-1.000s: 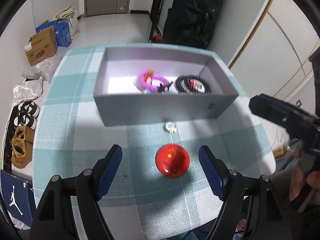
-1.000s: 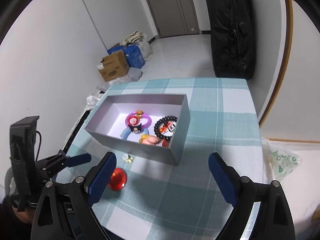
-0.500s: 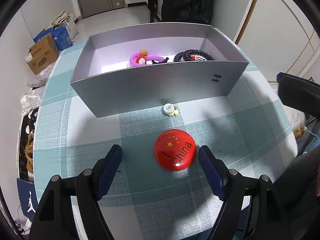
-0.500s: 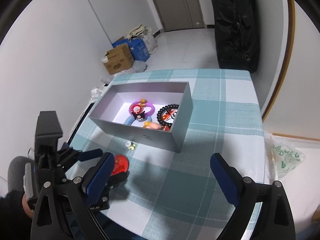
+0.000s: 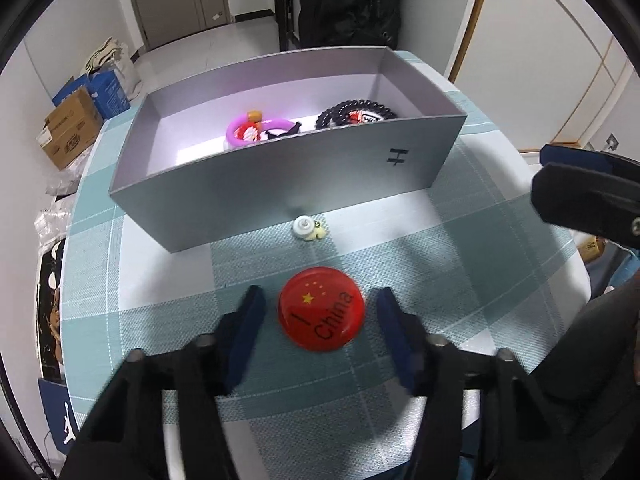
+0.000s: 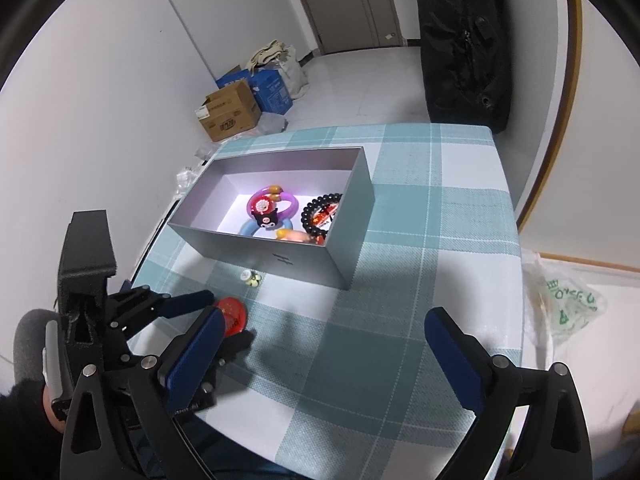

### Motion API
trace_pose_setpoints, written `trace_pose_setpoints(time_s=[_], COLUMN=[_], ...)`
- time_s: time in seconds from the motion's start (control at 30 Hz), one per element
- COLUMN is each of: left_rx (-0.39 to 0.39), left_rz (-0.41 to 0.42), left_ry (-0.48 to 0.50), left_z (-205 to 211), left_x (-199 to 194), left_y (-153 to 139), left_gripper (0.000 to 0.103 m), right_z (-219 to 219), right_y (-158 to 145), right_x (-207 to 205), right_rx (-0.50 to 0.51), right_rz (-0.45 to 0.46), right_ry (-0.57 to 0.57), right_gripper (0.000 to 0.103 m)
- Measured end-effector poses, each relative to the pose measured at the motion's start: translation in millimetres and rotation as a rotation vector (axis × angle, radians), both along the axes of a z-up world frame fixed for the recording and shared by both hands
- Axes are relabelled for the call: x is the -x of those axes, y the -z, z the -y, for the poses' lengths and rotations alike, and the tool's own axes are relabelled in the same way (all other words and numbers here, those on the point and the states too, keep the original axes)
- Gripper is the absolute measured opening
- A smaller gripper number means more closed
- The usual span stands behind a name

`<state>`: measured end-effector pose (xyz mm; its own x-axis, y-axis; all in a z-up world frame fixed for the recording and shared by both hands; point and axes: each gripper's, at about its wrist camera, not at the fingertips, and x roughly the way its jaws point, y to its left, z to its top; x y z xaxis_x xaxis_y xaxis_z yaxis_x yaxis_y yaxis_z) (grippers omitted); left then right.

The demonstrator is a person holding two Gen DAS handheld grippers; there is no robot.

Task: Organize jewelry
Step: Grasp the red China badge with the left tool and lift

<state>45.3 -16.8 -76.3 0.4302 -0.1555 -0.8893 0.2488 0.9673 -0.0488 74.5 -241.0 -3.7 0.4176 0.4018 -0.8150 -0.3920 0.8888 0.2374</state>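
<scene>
Badge (image 5: 322, 312) between closing left fingers (image 5: 250, 320) | right view: half hidden

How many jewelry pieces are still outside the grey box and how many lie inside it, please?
Outside: 2, the red badge and the small white charm.
Inside the grey box: about 4, partly hidden by one another.
Total: about 6.

A: background check. What's off the desk (image 6: 460, 208)?
B: Teal plaid cloth on it. On the floor by the left wall: a cardboard box (image 6: 228, 112), a blue box (image 6: 272, 88) just beside it, and a cream tote bag (image 6: 276, 56) behind.
A: Far end?
B: A black bag (image 6: 464, 40) upright by the door (image 6: 360, 0). A plastic bag (image 6: 568, 304) on the floor at right.
</scene>
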Motion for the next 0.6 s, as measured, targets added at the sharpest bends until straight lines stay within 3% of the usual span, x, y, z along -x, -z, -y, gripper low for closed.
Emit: trace_pose_setpoints(time_s=[0.03, 0.47, 0.6], left_rx=[0.006, 0.144, 0.191], left_rz=[0.000, -0.055, -0.036], left_ry=[-0.001, -0.047, -0.056], left_z=[-0.7, -20.6, -33.0], left_x=[0.5, -6.3, -6.8], left_y=[-0.6, -4.8, -16.0], left_gripper=[0.038, 0.038, 0.038], right_z=[-0.1, -4.6, -18.2], right_y=[0.4, 19.9, 30.1], right_x=[0.3, -7.1, -9.0], right_rx=[0.002, 0.018, 0.036], right_rz=[-0.003, -0.087, -0.120], right_ry=[0.000, 0.018, -0.012], right_gripper=[0.101, 0.101, 0.101])
